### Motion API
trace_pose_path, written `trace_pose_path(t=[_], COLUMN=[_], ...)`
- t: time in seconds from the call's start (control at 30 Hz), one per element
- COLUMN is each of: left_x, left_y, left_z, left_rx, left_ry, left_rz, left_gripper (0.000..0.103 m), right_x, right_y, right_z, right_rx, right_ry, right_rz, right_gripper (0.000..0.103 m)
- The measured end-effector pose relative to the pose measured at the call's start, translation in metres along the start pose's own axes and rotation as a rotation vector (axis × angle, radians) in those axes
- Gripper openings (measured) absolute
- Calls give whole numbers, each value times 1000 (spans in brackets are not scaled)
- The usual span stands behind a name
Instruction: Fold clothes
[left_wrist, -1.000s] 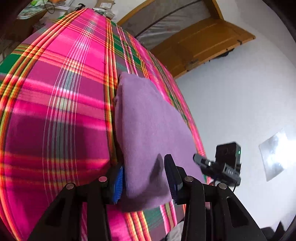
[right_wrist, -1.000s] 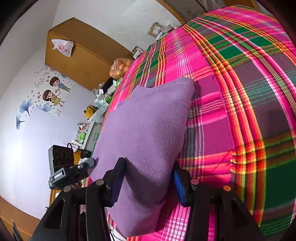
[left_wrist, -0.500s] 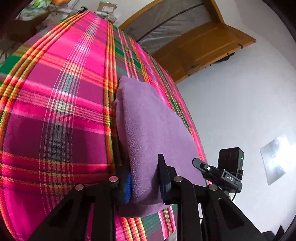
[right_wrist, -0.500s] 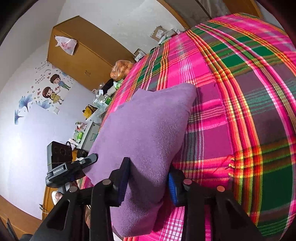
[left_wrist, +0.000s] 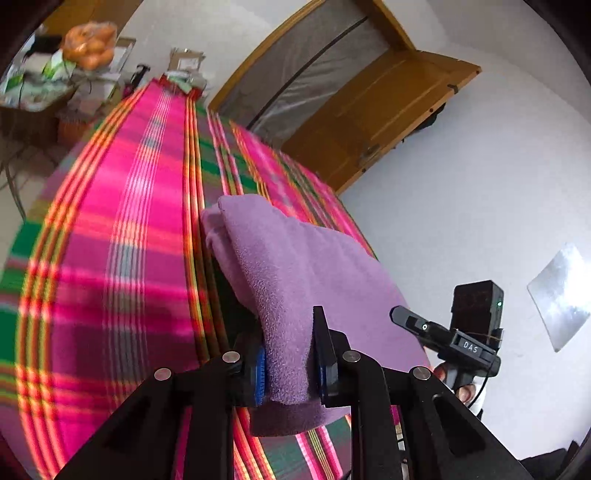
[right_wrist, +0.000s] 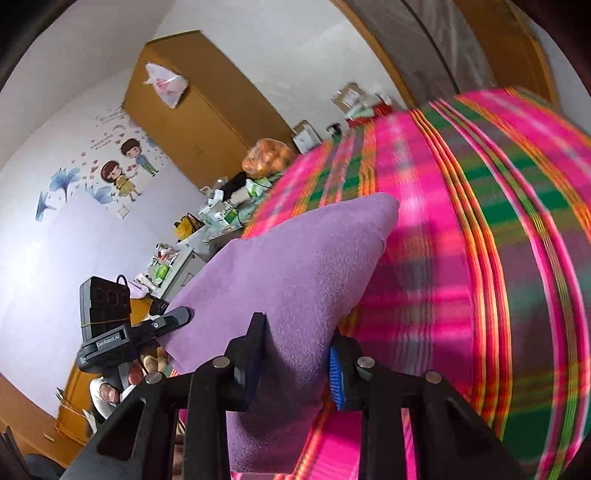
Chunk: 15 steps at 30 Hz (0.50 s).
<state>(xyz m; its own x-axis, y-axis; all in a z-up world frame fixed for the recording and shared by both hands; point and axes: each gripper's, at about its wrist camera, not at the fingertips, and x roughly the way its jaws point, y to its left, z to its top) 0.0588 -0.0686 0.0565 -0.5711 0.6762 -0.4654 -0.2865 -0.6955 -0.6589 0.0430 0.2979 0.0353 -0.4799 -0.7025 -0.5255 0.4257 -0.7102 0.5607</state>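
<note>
A folded purple fleece garment (left_wrist: 295, 258) lies on a pink and green plaid blanket (left_wrist: 110, 258). Its near edge is raised off the blanket. My left gripper (left_wrist: 288, 354) pinches the near left corner of the fold, its jaws still closing on the cloth. In the right wrist view the same garment (right_wrist: 295, 266) runs away from my right gripper (right_wrist: 295, 354), whose jaws are also closing, with the near right corner pressed between the pads. Each gripper's body shows at the edge of the other's view, held by a hand (right_wrist: 110, 391).
The plaid blanket (right_wrist: 480, 258) covers a wide bed. A wooden door (left_wrist: 369, 110) stands behind the bed's far right side. A wooden wardrobe (right_wrist: 207, 122), a cluttered side table (right_wrist: 207, 221) and a bag of oranges (left_wrist: 86, 44) are to the left.
Both grippers have closed on the garment's near edge and risen. The edge has lifted off the blanket, and more of the room shows above the bed.
</note>
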Motion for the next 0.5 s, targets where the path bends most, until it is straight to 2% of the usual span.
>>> trace_pose_path(t=[0.23, 0.5], left_x=[-5, 1], left_y=[9, 38], left_z=[57, 120], left_rx=[43, 78], left_ry=[-66, -141], left_rz=[62, 133], left_gripper=[21, 21], right_x=[30, 96], right_y=[20, 26], right_z=[57, 124], right_rx=[-81, -124], right_ry=[-15, -7], right_rz=[31, 58], right_gripper=[31, 31])
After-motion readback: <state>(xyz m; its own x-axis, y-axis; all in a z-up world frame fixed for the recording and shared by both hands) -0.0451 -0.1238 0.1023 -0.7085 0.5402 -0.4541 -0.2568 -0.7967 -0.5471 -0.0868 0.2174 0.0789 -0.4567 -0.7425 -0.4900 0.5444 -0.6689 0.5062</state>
